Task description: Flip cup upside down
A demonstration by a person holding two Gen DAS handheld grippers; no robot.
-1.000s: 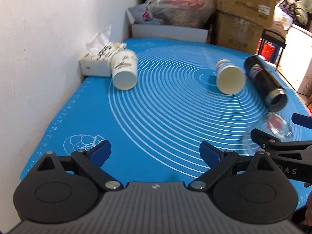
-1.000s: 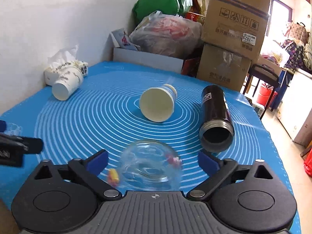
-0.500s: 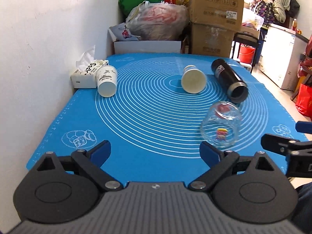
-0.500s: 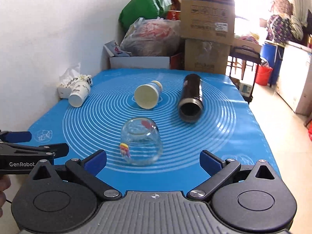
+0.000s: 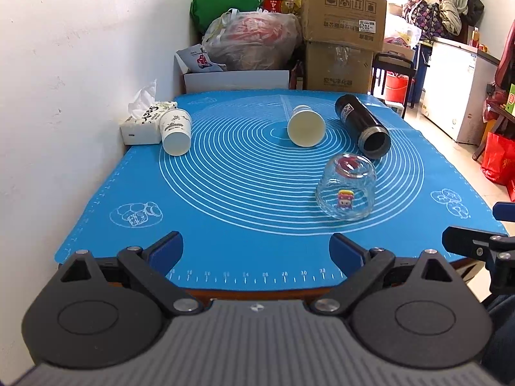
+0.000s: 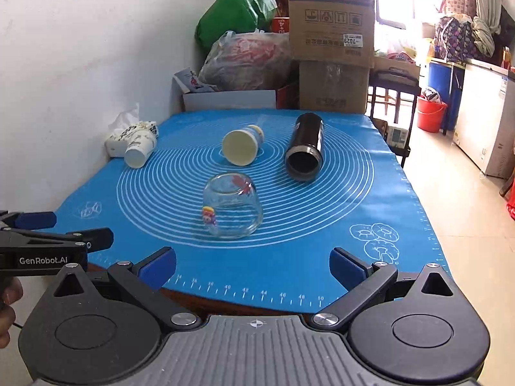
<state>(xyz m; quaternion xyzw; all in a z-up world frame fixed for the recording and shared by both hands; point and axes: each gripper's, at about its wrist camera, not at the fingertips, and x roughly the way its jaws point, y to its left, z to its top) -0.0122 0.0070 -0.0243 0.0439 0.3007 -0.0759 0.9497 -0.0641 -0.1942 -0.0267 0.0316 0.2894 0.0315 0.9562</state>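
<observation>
A clear glass cup (image 5: 347,188) with a cartoon sticker stands upside down on the blue mat (image 5: 244,193), mouth down; it also shows in the right wrist view (image 6: 232,206). My left gripper (image 5: 256,251) is open and empty at the table's near edge, left of the cup. My right gripper (image 6: 252,265) is open and empty at the near edge, just in front of the cup. Each gripper shows at the side of the other's view.
A cream paper cup (image 5: 305,126), a printed paper cup (image 5: 175,132) and a black flask (image 5: 362,124) lie on their sides on the mat. A tissue box (image 5: 141,122) sits by the white wall. Boxes and bags (image 5: 341,29) stand behind the table.
Both grippers have drawn back from the mat to the table's near edge. The glass cup, which lay between the right fingers a second ago, now stands mouth down on the mat.
</observation>
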